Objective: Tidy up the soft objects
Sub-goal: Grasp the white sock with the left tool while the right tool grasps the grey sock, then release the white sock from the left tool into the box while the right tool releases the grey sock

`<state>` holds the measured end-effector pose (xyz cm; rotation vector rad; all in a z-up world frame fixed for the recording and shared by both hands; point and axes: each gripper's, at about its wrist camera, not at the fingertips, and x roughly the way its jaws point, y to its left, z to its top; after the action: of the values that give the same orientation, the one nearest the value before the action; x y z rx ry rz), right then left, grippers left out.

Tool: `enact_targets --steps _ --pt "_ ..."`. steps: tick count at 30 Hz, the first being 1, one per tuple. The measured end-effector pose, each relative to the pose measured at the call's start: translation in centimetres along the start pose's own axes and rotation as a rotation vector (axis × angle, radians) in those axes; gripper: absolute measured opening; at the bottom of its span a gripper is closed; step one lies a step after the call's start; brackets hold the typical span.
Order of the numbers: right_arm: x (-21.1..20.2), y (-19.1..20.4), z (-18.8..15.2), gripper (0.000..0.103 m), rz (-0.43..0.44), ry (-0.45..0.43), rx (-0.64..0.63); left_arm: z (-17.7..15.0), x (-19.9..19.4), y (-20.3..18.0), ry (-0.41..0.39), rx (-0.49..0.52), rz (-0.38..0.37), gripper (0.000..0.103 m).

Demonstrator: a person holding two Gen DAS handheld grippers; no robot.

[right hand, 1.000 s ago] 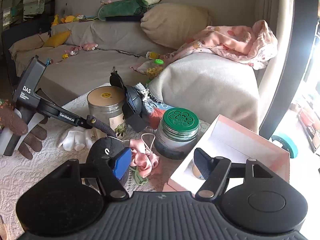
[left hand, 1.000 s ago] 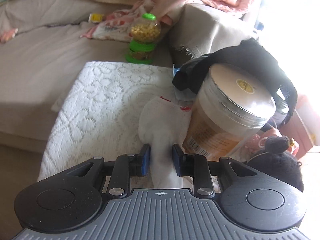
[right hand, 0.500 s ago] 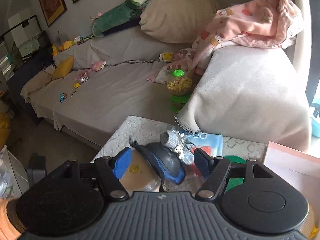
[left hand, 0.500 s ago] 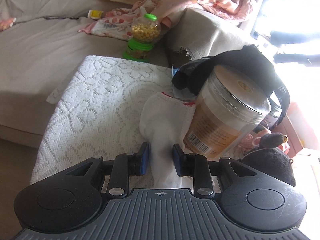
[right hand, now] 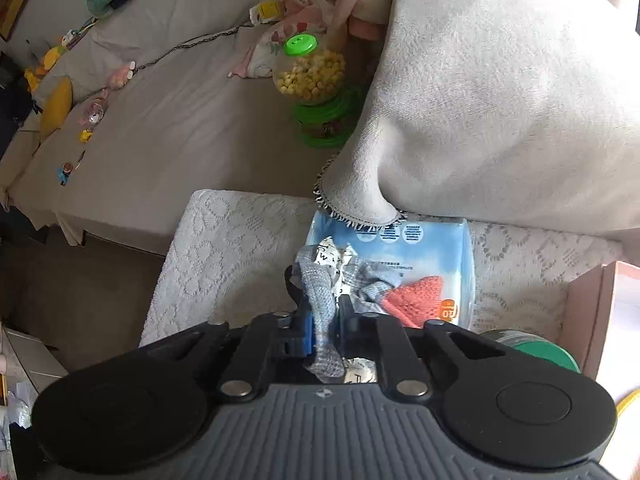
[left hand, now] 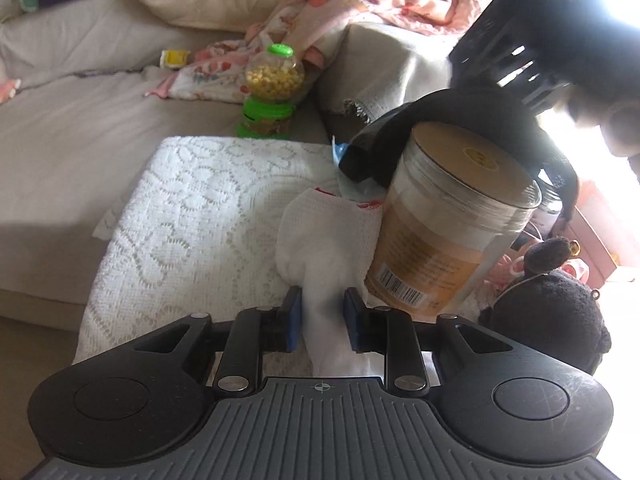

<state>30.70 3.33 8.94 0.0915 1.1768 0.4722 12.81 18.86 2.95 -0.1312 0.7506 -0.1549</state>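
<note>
White knit glove point(left hand: 320, 240), red trim at the cuff, lies flat on the white lace cloth, cuff end away from the camera, one side touching the base of the clear jar; finger end pinched between the blue pads. Grey-blue knit sock point(right hand: 322, 300), bunched, with a printed paper label, lies on a light-blue plastic packet; one end is clamped between pads. Its coral-red toe section point(right hand: 416, 294) lies on the packet.

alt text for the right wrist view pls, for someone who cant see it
The right gripper is shut on a grey-blue knit sock above a light blue plastic pack on a white lace-covered table. Beyond are a grey sofa and a green-capped jar of yellow pieces, with a pink box at the right edge.
</note>
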Motion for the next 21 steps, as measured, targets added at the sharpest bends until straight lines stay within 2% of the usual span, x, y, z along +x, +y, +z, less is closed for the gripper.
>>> enact_targets --steps 3,7,10,15,21 --pt "-2.5 -0.3 -0.3 0.009 0.001 -0.048 -0.006 0.2 0.0 0.4 0.01 -0.015 -0.029 0.013" --pt "-7.7 0.0 -0.6 0.009 0.039 -0.142 -0.052 2.0 -1.7 0.3 -0.004 0.043 0.0 0.011" --pt "-12.1 0.3 -0.8 0.009 0.075 -0.231 -0.082 4.4 -4.4 0.0 -0.059 0.098 0.044 0.011" --pt "-18.8 0.5 -1.7 0.009 0.099 -0.374 -0.136 9.9 -10.3 -1.3 -0.199 0.16 0.141 0.011" --pt "-24.5 -2.2 -3.2 0.009 0.125 -0.479 -0.117 15.5 -14.8 -4.2 -0.306 0.173 0.16 0.011"
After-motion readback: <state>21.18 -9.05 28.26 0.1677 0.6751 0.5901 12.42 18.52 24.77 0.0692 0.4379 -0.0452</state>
